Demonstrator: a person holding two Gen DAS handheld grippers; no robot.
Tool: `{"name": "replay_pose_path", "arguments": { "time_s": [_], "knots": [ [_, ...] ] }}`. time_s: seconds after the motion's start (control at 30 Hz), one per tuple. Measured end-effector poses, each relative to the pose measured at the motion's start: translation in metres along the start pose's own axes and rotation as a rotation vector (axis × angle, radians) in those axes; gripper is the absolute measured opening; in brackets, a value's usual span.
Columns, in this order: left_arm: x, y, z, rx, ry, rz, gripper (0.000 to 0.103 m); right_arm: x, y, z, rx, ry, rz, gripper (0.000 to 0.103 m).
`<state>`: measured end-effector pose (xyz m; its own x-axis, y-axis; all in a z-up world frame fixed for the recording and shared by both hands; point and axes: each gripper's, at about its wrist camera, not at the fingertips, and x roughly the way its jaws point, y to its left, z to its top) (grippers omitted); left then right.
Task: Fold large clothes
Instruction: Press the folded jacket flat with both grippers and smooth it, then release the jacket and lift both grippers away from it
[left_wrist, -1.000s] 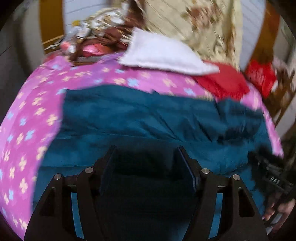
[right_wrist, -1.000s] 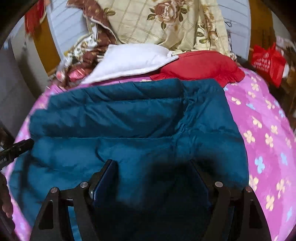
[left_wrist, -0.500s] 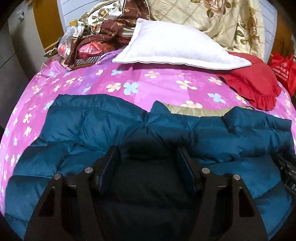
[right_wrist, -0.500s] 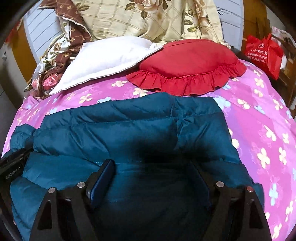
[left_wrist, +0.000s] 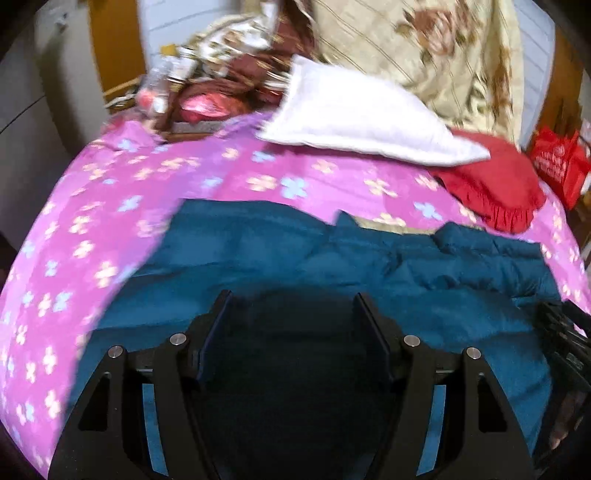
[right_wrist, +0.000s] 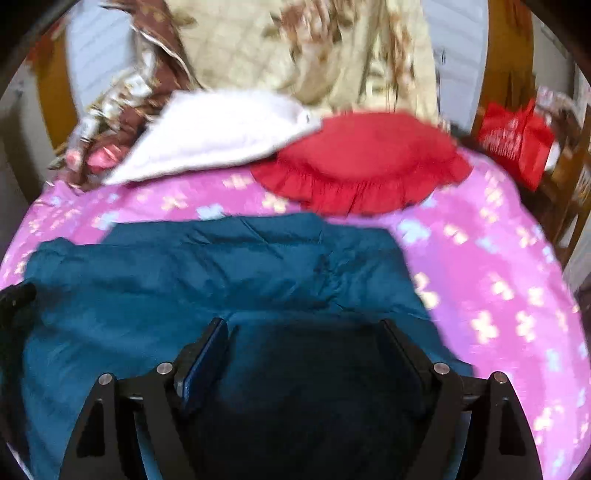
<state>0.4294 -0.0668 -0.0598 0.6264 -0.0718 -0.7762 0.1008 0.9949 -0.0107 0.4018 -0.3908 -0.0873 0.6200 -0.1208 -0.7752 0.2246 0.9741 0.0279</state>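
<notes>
The teal puffer jacket (left_wrist: 332, 266) is lying spread across the near part of the bed (left_wrist: 110, 206), on its pink flowered cover. Compared with a second ago, more pink cover is showing beyond the jacket's far edge, and the jacket is now sitting as a shorter, thicker band with a doubled layer at the far side. That suggests a fold toward the near side has just been laid, so the task is looking partly done, not finished.

The left claw (left_wrist: 291, 332) is hanging over the jacket with its jaws standing apart, dark fabric filling the gap; whether the pads are pressing on it is too shadowed to tell. The right claw (right_wrist: 306, 354) is likewise over the jacket, jaws spread wide, and no pinch on the cloth is visible there.

The left view is showing a strip of pale lining (left_wrist: 391, 225) at the jacket's far edge, which the right view is not showing. The right view is giving the whole red frilled cushion (right_wrist: 365, 162) just beyond the jacket, with the white pillow (right_wrist: 214, 129) beside it. Both views are blurred.
</notes>
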Motion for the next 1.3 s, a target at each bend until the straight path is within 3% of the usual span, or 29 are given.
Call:
{"name": "replay_pose_path", "arguments": {
  "time_s": [0.17, 0.3, 0.37, 0.47, 0.6, 0.73, 0.83, 0.97, 1.07, 1.3],
  "knots": [
    [-0.028, 0.060, -0.024, -0.073, -0.040, 0.053, 0.067, -0.052, -0.010, -0.035, -0.013, -0.041, 0.024, 0.081],
    [-0.005, 0.087, -0.045, -0.057, 0.018, 0.127, 0.067, -0.035, -0.033, -0.057, 0.041, 0.010, 0.012, 0.081],
    [0.006, 0.098, -0.052, -0.099, 0.032, 0.081, 0.072, -0.025, -0.046, -0.062, 0.102, 0.009, 0.031, 0.083],
    [0.020, 0.109, -0.056, -0.179, 0.045, 0.030, 0.083, -0.010, -0.062, -0.065, 0.176, 0.023, 0.070, 0.096],
    [0.027, 0.113, -0.061, -0.220, 0.039, -0.002, 0.084, 0.005, -0.075, -0.068, 0.267, 0.045, 0.142, 0.102],
    [0.013, 0.112, -0.054, -0.203, 0.059, 0.016, 0.083, 0.000, -0.065, -0.063, 0.219, 0.071, 0.081, 0.102],
    [-0.014, 0.114, -0.054, -0.196, 0.017, 0.018, 0.083, -0.022, -0.056, -0.056, 0.168, 0.067, 0.025, 0.096],
    [-0.044, 0.118, -0.063, -0.170, -0.038, 0.040, 0.083, -0.068, -0.045, -0.061, 0.113, -0.007, 0.046, 0.095],
    [-0.044, 0.119, -0.078, -0.134, -0.036, 0.086, 0.083, -0.089, -0.033, -0.077, 0.070, -0.028, 0.068, 0.095],
    [-0.015, 0.117, -0.101, -0.117, 0.006, 0.115, 0.084, -0.055, -0.026, -0.106, 0.051, 0.023, 0.024, 0.100]
  ]
}}
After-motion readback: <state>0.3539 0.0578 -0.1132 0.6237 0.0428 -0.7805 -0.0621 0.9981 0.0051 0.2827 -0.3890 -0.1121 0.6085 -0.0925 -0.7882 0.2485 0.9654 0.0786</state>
